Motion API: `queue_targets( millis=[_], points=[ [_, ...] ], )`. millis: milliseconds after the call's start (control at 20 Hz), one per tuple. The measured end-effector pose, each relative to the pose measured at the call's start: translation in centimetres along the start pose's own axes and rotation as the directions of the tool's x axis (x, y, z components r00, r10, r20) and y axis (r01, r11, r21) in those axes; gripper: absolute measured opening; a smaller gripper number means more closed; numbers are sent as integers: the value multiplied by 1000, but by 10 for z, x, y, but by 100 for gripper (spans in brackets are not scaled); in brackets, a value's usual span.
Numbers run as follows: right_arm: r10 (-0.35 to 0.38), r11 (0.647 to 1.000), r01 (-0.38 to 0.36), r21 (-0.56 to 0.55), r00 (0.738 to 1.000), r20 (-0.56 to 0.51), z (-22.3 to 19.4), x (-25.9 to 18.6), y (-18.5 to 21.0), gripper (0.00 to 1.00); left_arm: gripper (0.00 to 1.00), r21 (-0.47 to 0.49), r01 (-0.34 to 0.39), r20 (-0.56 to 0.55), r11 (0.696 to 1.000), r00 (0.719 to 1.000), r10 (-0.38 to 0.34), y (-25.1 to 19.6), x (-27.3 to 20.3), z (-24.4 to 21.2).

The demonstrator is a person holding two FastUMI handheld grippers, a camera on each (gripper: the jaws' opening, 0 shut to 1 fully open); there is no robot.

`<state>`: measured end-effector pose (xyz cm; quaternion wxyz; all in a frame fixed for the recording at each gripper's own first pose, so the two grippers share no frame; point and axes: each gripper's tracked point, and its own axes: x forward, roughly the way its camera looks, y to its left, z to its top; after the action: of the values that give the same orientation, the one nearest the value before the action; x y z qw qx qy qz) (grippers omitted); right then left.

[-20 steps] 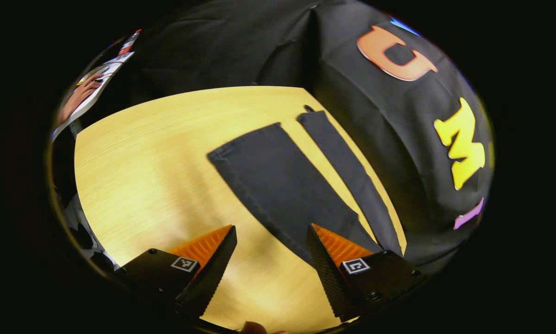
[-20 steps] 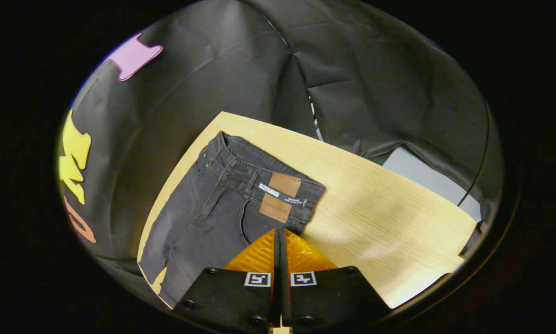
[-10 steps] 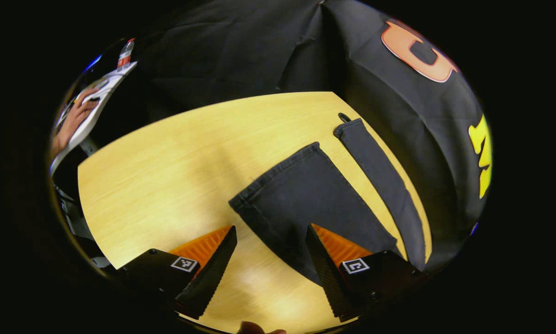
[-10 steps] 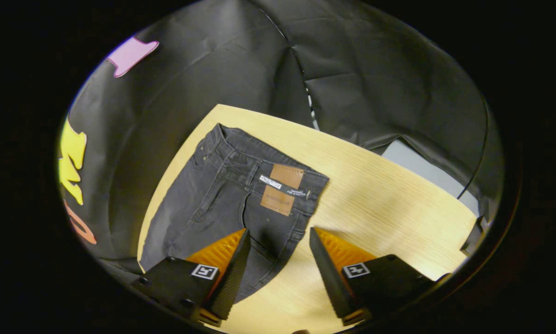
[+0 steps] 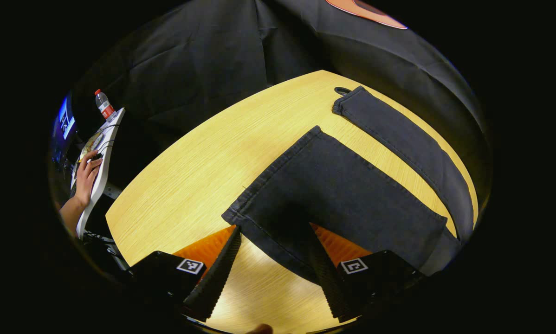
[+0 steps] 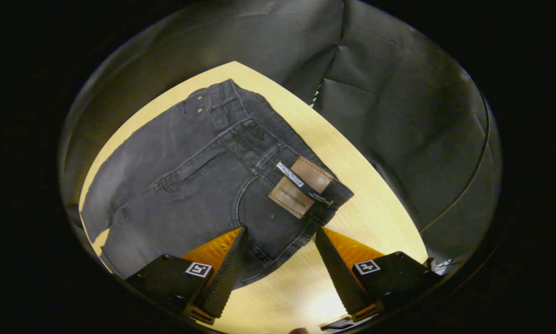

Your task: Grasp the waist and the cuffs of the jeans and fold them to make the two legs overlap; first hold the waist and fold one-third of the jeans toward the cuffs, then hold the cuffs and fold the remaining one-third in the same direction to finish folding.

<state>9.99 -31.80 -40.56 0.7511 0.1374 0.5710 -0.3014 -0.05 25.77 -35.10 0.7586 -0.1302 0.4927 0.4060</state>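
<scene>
- The table (image 5: 190,176) is lit pretty brightly from overhead, while the booth behind it is left dim.
- A glare patch is seen on the wood low in both views, between the fingers.
- A soft shadow is cast on the jeans (image 5: 333,195) near the cuff in the left gripper view.
- Straight table edges are bent hard by the fisheye.
- Focus is kept decent; the rims are darkened.

No lettering is legible. The jeans (image 6: 203,181) carry a tan patch (image 6: 301,185) and a white strip label (image 6: 303,183) at the waist, perhaps printed, but too small to make out.
</scene>
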Motion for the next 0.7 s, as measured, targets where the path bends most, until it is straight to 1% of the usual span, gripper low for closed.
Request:
queue_targets(
  millis=[50,100,150,200,250,300,350,400,450,500,550,600,650,700],
  points=[
    [1,1000,-1,-6,1000,-12,2,-2,-2,87,89,8,12,-1,1000,1000,-12,0,-1,0],
    [7,1000,-8,-21,1000,-28,2,-1,-1,90,87,20,22,0,1000,1000,-22,-1,-2,2],
    [20,999,-21,-31,999,-30,4,-2,1,89,87,38,37,2,999,999,-37,0,-1,4],
    [21,999,-22,-33,999,-35,4,-1,0,84,74,55,50,3,997,999,-51,-2,0,6],
    [25,999,-26,-42,999,-32,4,-2,0,78,67,69,67,4,995,998,-68,-9,8,7],
    [45,998,-46,-42,999,-18,5,-1,1,70,52,75,84,6,994,996,-84,-14,12,8],
    [86,996,-86,-12,996,4,5,-2,3,55,37,68,94,10,993,995,-95,-22,8,5],
    [98,995,-98,18,995,22,7,-4,1,40,22,54,97,16,994,995,-98,-28,4,4],
    [123,992,-124,31,992,29,8,-5,2,25,7,39,119,19,992,993,-120,-33,3,4],
    [144,988,-146,42,988,48,9,-4,3,18,4,16,162,19,987,987,-163,-39,3,4],
    [170,983,-173,67,984,58,9,-5,3,18,4,-27,221,11,975,975,-220,-46,0,4],
    [202,973,-208,99,977,70,10,-5,5,7,0,-86,279,-6,956,960,-280,-54,-6,1],
    [227,960,-238,150,970,85,13,-8,4,7,4,-140,322,-9,936,945,-326,-58,-10,1],
    [251,949,-263,175,964,91,10,-9,5,0,4,-166,345,2,924,937,-350,-59,-16,4]
  ],
)
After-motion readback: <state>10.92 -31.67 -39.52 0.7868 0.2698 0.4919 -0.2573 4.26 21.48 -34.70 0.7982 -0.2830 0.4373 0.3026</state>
